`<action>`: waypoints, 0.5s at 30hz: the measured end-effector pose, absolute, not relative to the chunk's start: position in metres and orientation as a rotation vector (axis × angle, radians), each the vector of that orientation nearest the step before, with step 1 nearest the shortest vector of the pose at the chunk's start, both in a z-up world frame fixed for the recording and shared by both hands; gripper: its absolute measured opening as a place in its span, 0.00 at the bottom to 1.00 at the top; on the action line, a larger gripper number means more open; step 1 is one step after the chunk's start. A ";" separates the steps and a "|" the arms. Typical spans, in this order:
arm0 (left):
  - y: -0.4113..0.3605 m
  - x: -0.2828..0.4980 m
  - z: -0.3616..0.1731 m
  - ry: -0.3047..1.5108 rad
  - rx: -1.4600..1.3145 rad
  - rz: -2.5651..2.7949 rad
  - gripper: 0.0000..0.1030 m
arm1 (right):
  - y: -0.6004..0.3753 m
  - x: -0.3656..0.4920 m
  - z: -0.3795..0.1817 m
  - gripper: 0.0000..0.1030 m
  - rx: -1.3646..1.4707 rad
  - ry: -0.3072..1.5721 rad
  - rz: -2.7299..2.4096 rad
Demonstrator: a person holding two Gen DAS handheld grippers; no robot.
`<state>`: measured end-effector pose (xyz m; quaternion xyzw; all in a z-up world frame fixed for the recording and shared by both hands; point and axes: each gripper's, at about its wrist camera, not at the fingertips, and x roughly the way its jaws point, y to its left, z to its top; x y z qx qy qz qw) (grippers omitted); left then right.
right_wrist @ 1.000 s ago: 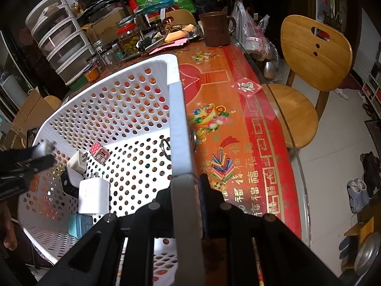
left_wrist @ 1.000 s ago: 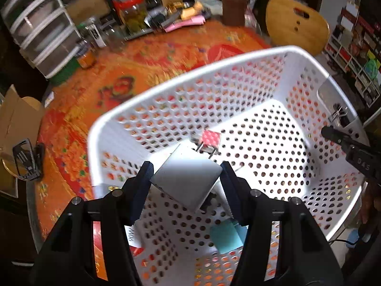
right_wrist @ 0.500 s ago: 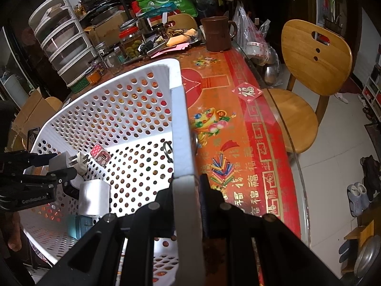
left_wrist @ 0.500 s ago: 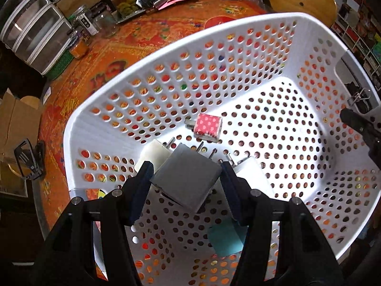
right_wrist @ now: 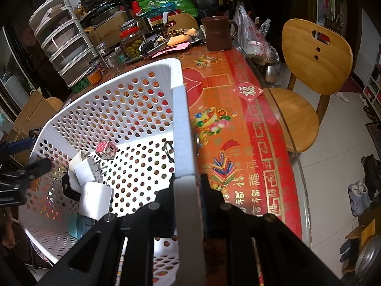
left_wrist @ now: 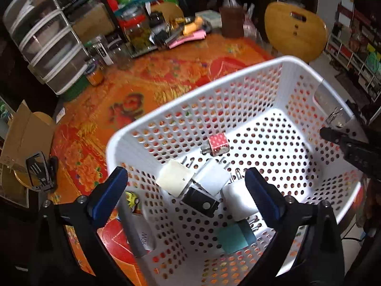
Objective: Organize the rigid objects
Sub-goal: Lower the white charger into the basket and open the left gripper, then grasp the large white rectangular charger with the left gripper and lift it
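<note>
A white perforated basket [left_wrist: 190, 95] stands on the orange patterned table. On its floor lie several plug chargers: a cream one [left_wrist: 175, 182], a white one [left_wrist: 213, 176] resting on a black one [left_wrist: 201, 202], a bigger white one [left_wrist: 238, 200], a teal one [left_wrist: 234, 238] and a pink dotted one [left_wrist: 218, 143]. My left gripper [left_wrist: 185, 176] hovers above this pile, its jaws opening wide, its pads touching nothing. My right gripper [right_wrist: 188, 181] is shut on the basket [right_wrist: 133, 124] at its rim. The left gripper [right_wrist: 23, 157] shows at the basket's far side.
Plastic drawers [left_wrist: 47, 47], jars [left_wrist: 138, 31] and a brown mug [left_wrist: 232, 21] crowd the table's far side. A wooden chair [right_wrist: 309, 71] stands beyond the table's glass edge. A grey marker [left_wrist: 133, 228] lies by the basket's near-left wall, and a black stand [left_wrist: 39, 171] sits left.
The left gripper has let go of the white charger, which now lies on the pile in the basket. The gripper opened wide and rose. The right gripper kept still on the rim.
</note>
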<state>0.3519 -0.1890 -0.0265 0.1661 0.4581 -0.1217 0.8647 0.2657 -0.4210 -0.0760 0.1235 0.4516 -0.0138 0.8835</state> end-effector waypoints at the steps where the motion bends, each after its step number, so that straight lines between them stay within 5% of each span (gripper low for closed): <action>1: -0.182 0.348 -0.021 0.940 0.335 -0.260 0.96 | -0.421 0.266 -0.076 0.14 0.256 0.940 -0.030; 10: -0.080 0.310 0.017 0.804 0.219 -0.166 0.99 | -0.421 0.266 -0.076 0.14 0.258 0.942 -0.029; 15: 0.003 0.303 -0.019 0.873 0.113 -0.121 0.99 | -0.422 0.266 -0.077 0.14 0.259 0.941 -0.026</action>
